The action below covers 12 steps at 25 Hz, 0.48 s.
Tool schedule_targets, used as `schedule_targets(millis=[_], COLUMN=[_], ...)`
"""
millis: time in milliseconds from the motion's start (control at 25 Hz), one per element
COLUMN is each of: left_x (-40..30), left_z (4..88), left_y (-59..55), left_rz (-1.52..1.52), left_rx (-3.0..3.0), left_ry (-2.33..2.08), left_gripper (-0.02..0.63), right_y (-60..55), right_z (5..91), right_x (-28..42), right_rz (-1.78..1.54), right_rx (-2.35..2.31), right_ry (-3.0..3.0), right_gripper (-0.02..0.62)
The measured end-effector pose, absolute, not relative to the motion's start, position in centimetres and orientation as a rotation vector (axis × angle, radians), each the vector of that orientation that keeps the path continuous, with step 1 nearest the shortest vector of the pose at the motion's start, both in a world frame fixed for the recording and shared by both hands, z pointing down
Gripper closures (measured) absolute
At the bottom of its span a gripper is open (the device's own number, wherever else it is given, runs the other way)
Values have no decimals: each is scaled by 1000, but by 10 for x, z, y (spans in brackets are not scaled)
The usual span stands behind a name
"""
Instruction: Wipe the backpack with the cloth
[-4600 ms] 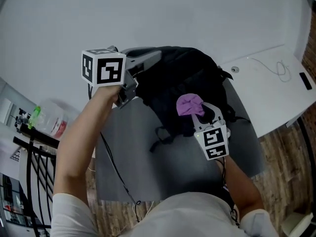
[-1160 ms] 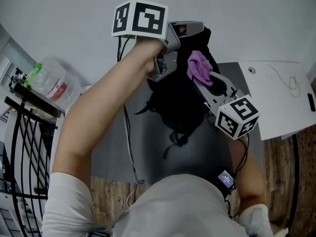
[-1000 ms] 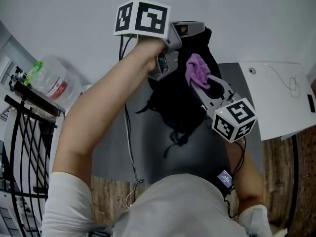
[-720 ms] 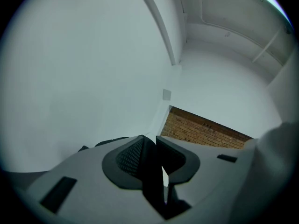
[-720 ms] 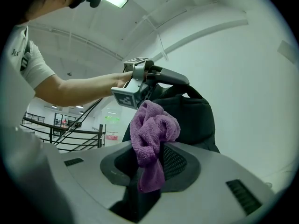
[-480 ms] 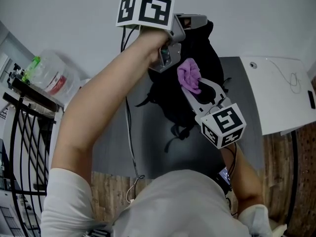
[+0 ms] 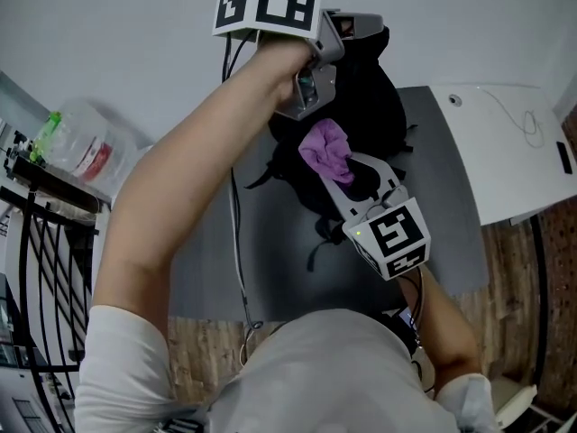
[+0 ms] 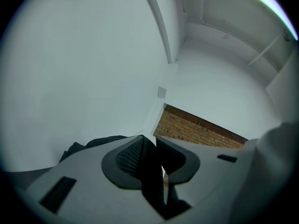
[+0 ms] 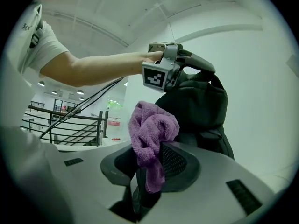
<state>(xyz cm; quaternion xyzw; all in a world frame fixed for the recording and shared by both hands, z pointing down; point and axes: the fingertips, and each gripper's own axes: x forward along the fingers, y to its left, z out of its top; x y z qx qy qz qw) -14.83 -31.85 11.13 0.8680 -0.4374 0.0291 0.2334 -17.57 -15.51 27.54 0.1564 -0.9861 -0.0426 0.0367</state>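
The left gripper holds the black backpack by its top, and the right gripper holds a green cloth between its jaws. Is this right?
Not quite: the cloth is purple, not green. The right gripper view shows this plainly, with the cloth pinched between the jaws of the right gripper. The rest holds: the left gripper is shut on the top of the black backpack.

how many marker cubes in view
2: one cube on the left tongs, top of the head view; another cube on the right tongs, below the cloth. None hidden.

Plain white short-sleeved shirt (image 7: 315, 382)
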Motion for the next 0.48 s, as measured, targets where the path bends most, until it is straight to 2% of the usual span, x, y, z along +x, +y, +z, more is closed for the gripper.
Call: schedule_targets(millis=[480], left_x=[-143], left_z=[111], left_y=[-319], left_rz=[68], left_rx=[2397], left_ry=[-1159], left_gripper=[531], right_y=[-94], right_z=[328], right_x=[-219], right_rz=[-51], right_rx=[466], right_ry=[-2884], right_gripper=[485])
